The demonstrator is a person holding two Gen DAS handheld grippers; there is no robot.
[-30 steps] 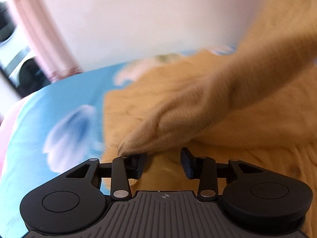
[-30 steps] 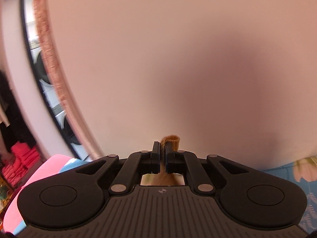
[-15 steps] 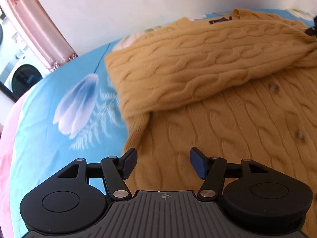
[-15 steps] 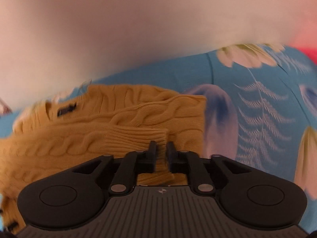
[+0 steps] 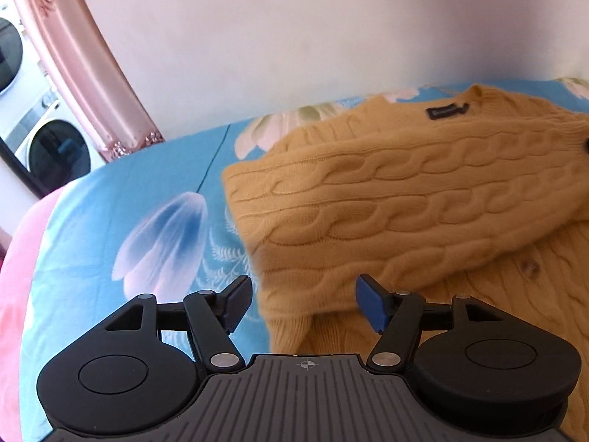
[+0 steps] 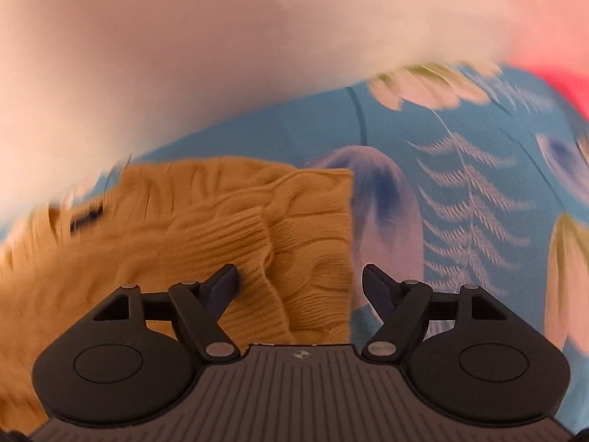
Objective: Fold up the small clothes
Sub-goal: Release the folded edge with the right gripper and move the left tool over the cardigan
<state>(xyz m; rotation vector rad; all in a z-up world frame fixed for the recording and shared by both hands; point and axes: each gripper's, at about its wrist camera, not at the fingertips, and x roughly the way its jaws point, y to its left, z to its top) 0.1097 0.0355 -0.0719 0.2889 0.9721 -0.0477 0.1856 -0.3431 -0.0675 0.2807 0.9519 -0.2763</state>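
A mustard-yellow cable-knit cardigan (image 5: 423,199) lies flat on a bed covered by a sky-blue sheet printed with pale tulips and fern fronds (image 5: 147,199). In the left wrist view the garment fills the area from twelve o'clock round to four o'clock; one cabled sleeve (image 5: 386,191) is folded across the body toward three o'clock, and a small dark neck label (image 5: 445,111) shows near the collar at one o'clock. A button (image 5: 530,266) on the front panel sits below the sleeve at about three o'clock.

The left gripper (image 5: 303,302) hovers over the cardigan's left edge, its jaws spread wide with nothing between them; the knit edge runs under the gap, and whether either finger touches the cloth cannot be told. Its right fingertip pad (image 5: 370,307) is blue.

In the right wrist view, which is blurred by motion, the right gripper (image 6: 300,287) also has its jaws wide apart and holds nothing. The ribbed cuff (image 6: 243,258) of the sleeve lies on the cardigan just ahead of and under the left finger, from nine to twelve o'clock, while the right finger sits over the bare sheet beside the garment's straight side edge.

Behind the bed stands a plain pale wall (image 5: 294,37). At ten o'clock in the left view hang a pink satin curtain (image 5: 84,73) and, beyond it, a white front-loading washing machine (image 5: 48,143). A pink cloth (image 5: 14,276) borders the sheet at eight o'clock.
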